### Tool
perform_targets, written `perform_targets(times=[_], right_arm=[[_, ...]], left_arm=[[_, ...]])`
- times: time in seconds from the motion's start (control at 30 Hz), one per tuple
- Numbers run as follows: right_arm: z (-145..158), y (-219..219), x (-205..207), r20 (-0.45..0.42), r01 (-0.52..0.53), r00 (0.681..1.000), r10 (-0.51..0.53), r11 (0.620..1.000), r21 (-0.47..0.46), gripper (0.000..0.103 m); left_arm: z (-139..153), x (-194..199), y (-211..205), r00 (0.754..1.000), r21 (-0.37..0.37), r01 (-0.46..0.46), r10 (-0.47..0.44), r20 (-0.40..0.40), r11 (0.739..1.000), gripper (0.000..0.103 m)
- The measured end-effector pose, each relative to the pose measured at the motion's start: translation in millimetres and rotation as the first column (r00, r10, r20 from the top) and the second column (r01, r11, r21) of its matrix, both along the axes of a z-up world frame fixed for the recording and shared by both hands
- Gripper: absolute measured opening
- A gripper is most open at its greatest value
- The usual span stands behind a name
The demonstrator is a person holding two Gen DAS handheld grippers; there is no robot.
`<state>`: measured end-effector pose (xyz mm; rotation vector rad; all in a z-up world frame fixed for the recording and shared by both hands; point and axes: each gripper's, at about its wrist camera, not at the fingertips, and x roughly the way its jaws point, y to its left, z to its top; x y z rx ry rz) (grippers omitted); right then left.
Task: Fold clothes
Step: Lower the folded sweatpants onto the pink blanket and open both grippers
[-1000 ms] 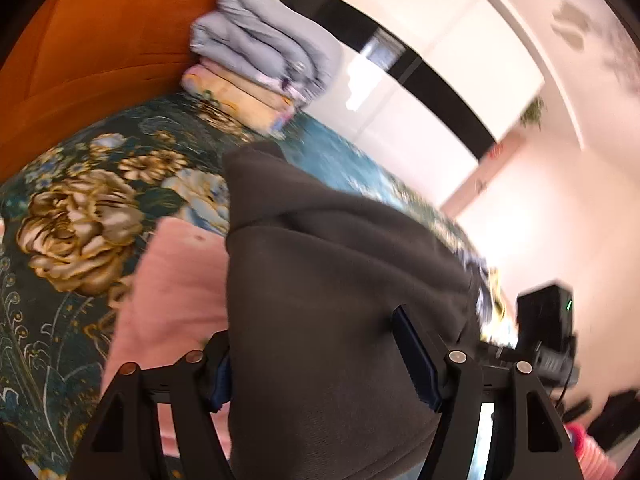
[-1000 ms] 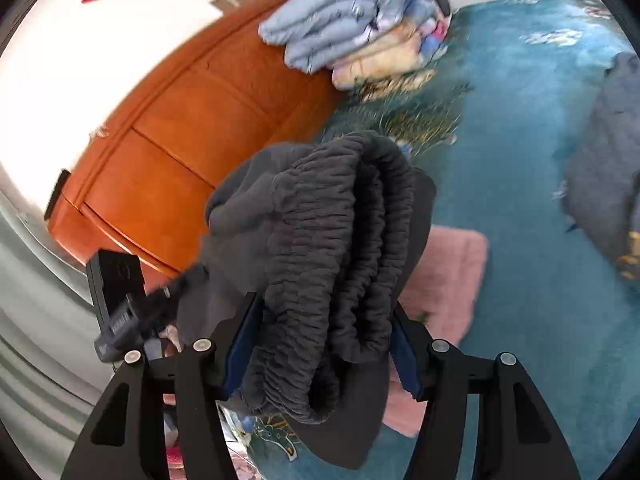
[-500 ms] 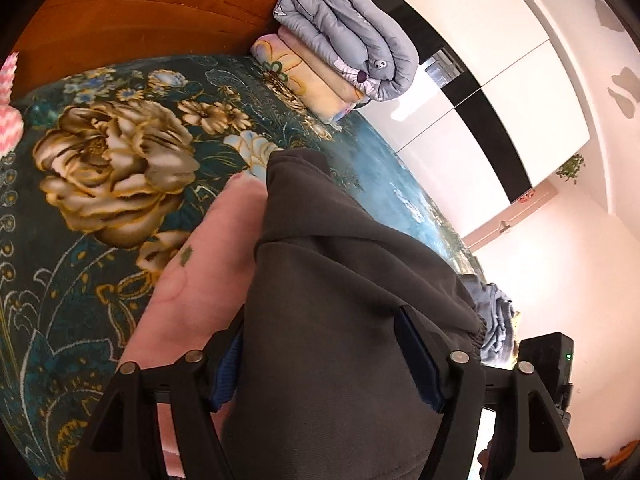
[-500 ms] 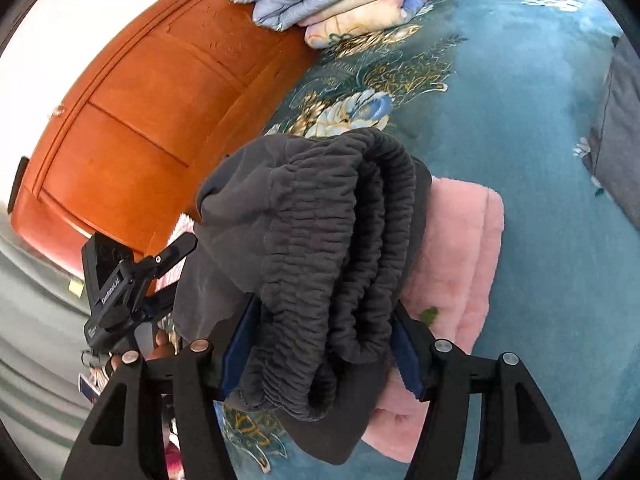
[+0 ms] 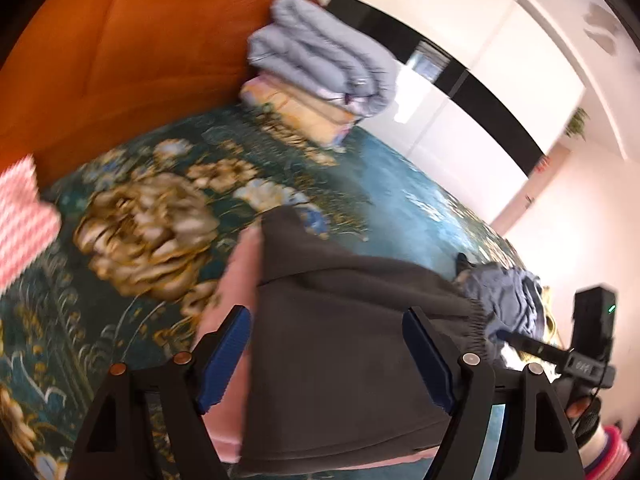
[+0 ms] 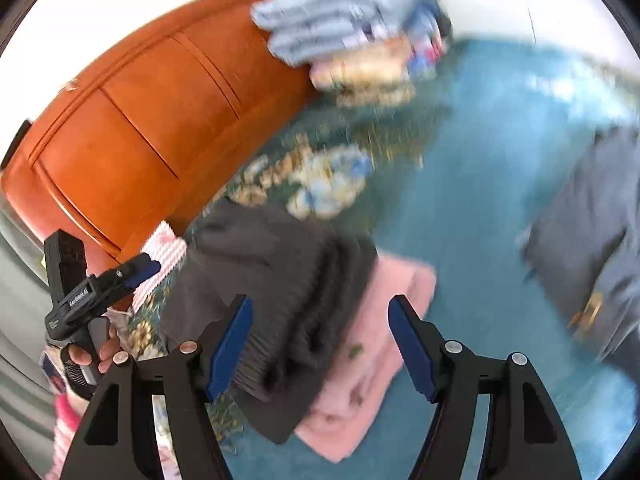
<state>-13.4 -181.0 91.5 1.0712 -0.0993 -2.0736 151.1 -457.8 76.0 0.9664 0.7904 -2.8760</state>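
Left wrist view: both hand-held grippers, left and right, are opening, releasing the folded dark trousers onto the pink garment; bundle may be unfolding if snagged.

Orange wooden headboard, teal floral bedspread

left tool opening, right tool opening

Blurred bedding stack, bg.
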Motion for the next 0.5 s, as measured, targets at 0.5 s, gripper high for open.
perform_targets(times=[0.5], right_arm=[[-49.4,-78.5,24.9,-0.087,-0.085,0.990,0.110,0.963,0.254,0.072]], left_arm=[[-45.5,-67.7,33.6,0.989,0.010,0.055,-0.055,0.139,0.998,0.087]])
